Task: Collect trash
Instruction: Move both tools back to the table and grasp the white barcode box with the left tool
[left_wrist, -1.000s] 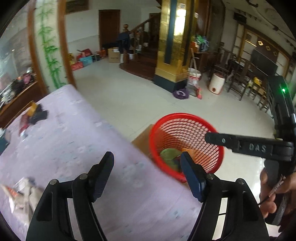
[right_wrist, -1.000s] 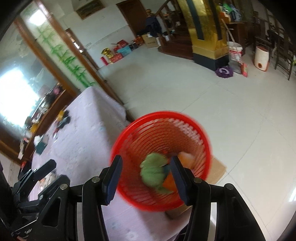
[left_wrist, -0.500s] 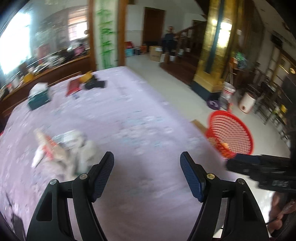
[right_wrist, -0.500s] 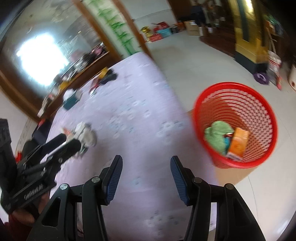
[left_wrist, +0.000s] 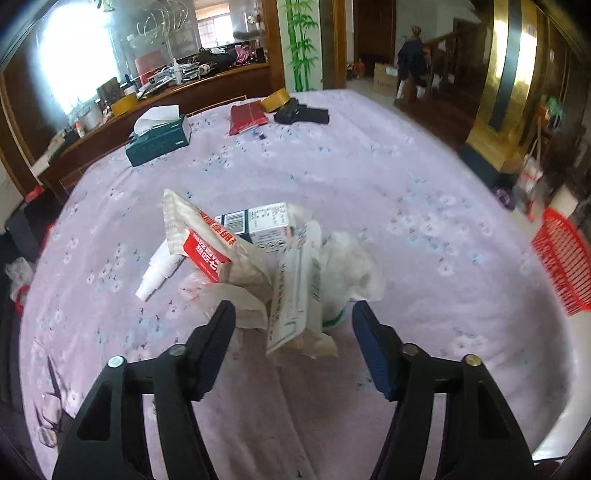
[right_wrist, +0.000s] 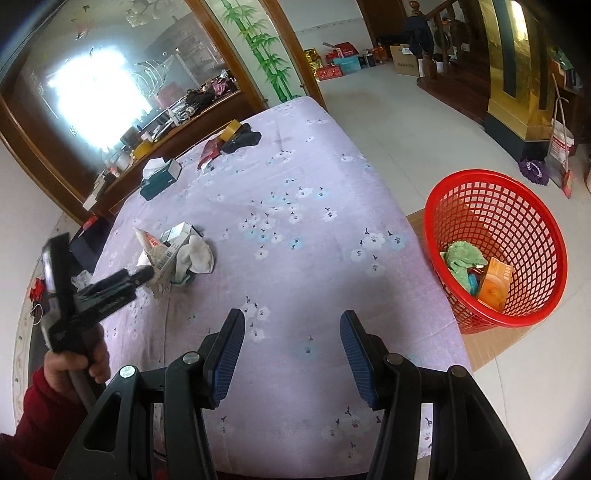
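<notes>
Spreading across the lilac flowered table (left_wrist: 369, 192), crumpled paper wrappers and cartons (left_wrist: 258, 258) are lying heaped while the left tongs (left_wrist: 293, 314) are closing, empty, around a white carton needing a square pinch, and the right tongs (right_wrist: 291, 326) are idling half-open.

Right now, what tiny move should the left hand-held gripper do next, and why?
Probably ease forward so the closing left hand-held gripper straddles the white carton in the trash pile. Its pads aren't touching it yet, and the red basket waits beside the bed.
</notes>
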